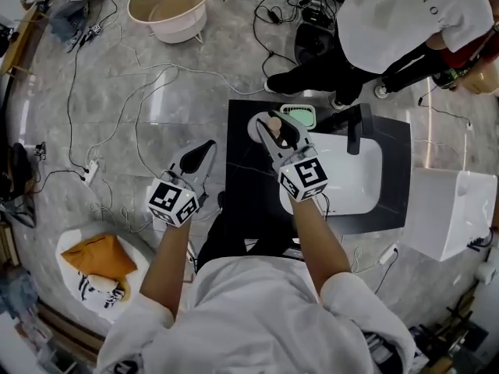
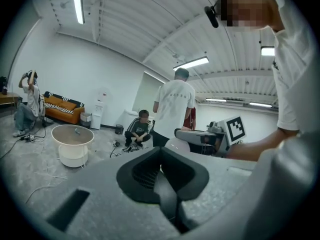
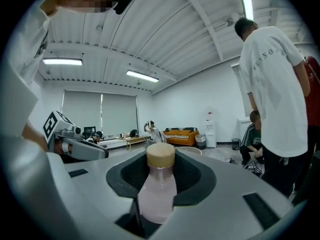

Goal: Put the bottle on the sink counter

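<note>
The bottle [image 3: 159,191], pale pink and translucent with a tan cap [image 3: 160,155], is pinched in the claw of the right gripper [image 1: 274,133], the two jaws pressed against its body on either side and the cap pointing away from the gripper's camera. In the head view the capped end shows between the jaw tips over the far left part of the black sink surface [image 1: 243,158], just beside a pale green ridged dish [image 1: 299,115] that lies on the far edge; whether the bottle's base touches the surface cannot be told. To the right of the bottle the white basin [image 1: 355,179] is sunk into the surface, with a black faucet [image 1: 355,131] at its far rim. The left gripper [image 1: 204,153] is held off the surface's left edge, over the grey marble floor [image 1: 117,123], and its claw is pressed together with nothing between the jaws. Beyond the far edge of the surface a person in a white T-shirt [image 1: 409,14] and dark trousers stands bent forward. A white box-shaped unit [image 1: 451,209] stands just to the right of the surface. Thin cables [image 1: 136,84] trail across the floor towards a round pinkish tub [image 1: 170,6] at the far left, well apart from the surface. At the near left an orange cushion [image 1: 97,257] lies on a round white seat [image 1: 72,244].
</note>
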`<state>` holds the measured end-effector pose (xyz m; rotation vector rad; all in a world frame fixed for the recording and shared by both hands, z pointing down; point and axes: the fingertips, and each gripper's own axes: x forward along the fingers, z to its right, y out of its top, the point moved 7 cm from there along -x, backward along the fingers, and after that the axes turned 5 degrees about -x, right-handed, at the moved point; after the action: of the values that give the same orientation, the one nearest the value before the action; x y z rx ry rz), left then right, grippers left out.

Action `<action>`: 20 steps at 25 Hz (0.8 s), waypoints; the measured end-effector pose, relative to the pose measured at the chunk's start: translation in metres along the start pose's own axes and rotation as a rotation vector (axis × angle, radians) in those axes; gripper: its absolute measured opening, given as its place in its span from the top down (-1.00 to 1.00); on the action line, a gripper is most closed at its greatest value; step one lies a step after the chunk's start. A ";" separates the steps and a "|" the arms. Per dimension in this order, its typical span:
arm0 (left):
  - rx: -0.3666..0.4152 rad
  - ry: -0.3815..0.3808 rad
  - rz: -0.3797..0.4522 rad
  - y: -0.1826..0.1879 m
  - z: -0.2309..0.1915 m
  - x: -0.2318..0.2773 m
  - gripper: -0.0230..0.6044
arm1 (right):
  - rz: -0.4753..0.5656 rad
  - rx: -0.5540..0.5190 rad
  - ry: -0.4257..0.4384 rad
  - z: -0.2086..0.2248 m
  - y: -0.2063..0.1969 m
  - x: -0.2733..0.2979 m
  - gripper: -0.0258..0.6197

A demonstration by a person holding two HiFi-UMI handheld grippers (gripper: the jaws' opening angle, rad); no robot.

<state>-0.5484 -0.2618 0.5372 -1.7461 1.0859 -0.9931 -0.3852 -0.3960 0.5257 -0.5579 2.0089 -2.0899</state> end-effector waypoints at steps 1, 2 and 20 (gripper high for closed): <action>-0.001 -0.006 -0.004 -0.002 -0.006 0.001 0.87 | -0.004 0.000 -0.008 0.000 -0.005 0.008 0.53; -0.003 -0.010 -0.008 -0.003 -0.012 0.003 0.87 | -0.009 0.003 -0.015 -0.001 -0.011 0.016 0.53; -0.042 0.006 -0.028 -0.040 -0.090 0.050 0.87 | -0.085 -0.040 -0.149 0.009 -0.111 0.084 0.53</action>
<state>-0.6041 -0.3183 0.6144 -1.7974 1.0956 -0.9998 -0.4446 -0.4301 0.6471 -0.7944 1.9798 -1.9924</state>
